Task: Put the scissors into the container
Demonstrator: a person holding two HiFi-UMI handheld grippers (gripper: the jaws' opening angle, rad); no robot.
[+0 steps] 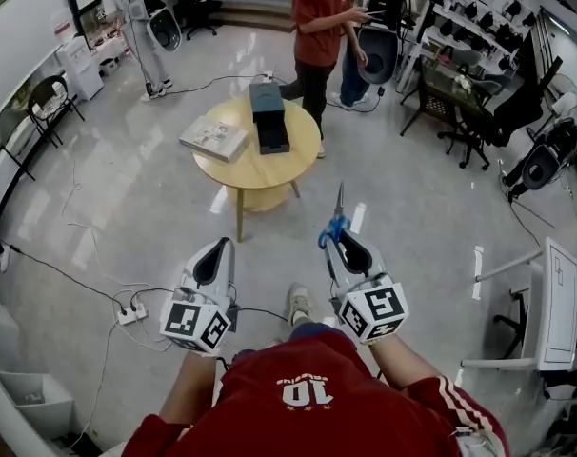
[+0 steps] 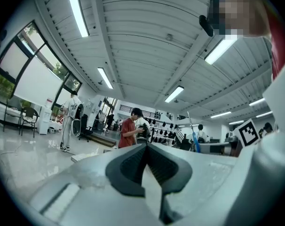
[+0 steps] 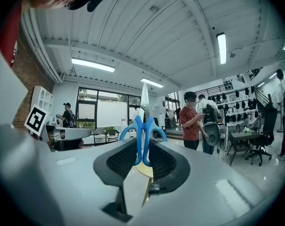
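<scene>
In the head view a round wooden table (image 1: 260, 171) stands ahead on the floor. A dark open container (image 1: 269, 117) lies on its far side. My right gripper (image 1: 340, 235) is shut on the blue handles of the scissors (image 1: 334, 227), whose blades point away toward the table. In the right gripper view the scissors (image 3: 144, 126) stand upright between the pads, my right gripper (image 3: 143, 144) clamped on the handles. My left gripper (image 1: 222, 244) hovers beside it, short of the table. Its jaws meet at the tips with nothing between them, as my left gripper (image 2: 146, 146) shows in its own view.
A flat book-like box (image 1: 214, 139) lies on the table's left side. A person in a red shirt (image 1: 319, 27) stands just beyond the table. A power strip (image 1: 131, 313) and cables lie on the floor at left. A white desk (image 1: 558, 303) and black chairs (image 1: 469, 112) are at right.
</scene>
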